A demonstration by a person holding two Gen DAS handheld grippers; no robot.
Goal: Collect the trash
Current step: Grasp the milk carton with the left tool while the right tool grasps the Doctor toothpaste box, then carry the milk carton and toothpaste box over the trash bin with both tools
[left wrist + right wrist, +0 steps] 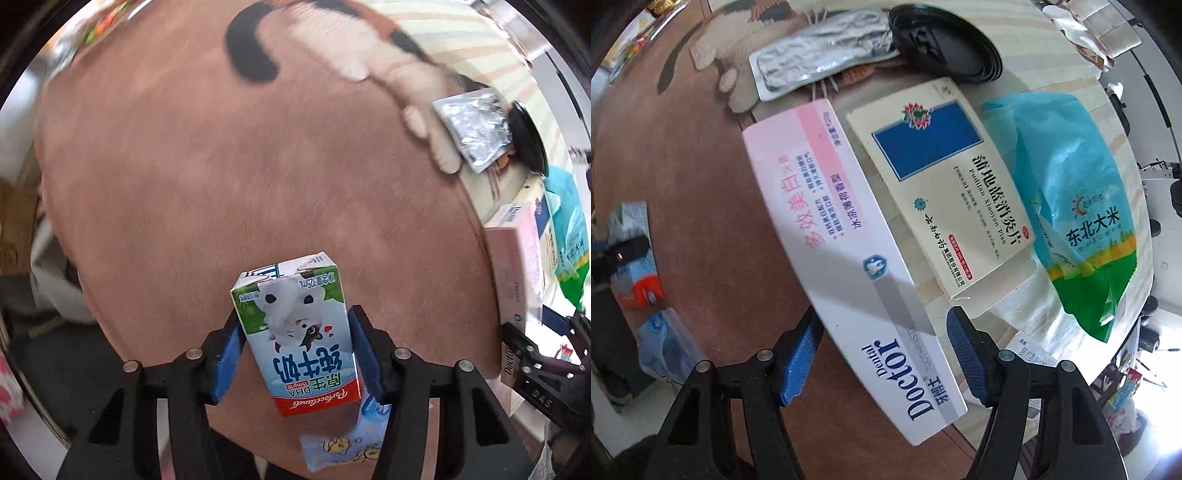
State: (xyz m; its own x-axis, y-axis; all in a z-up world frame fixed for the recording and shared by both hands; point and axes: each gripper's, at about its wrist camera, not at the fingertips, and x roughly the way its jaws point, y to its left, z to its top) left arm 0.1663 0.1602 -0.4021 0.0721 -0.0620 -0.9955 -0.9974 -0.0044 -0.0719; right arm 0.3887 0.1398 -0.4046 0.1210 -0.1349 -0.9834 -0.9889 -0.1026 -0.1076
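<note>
My left gripper (293, 326) is shut on a small milk carton (299, 332) with a cow picture, held above a brown rug (221, 166). A blue patterned packet (343, 443) lies under it. My right gripper (882, 325) is open, its fingers on either side of a pink and white toothpaste box (842, 251) without touching it. Beside that box lie a cream and blue medicine box (942, 184), a blue and green rice bag (1078, 214) and a silver foil pack (820, 59). The left gripper with the carton shows at the left edge of the right wrist view (624, 251).
A black round lid (953, 48) lies at the back by the foil pack. The trash sits on a striped mat (1052, 66) at the rug's edge. More foil packets (1089, 29) lie far right. A cardboard box (14, 229) stands left of the rug.
</note>
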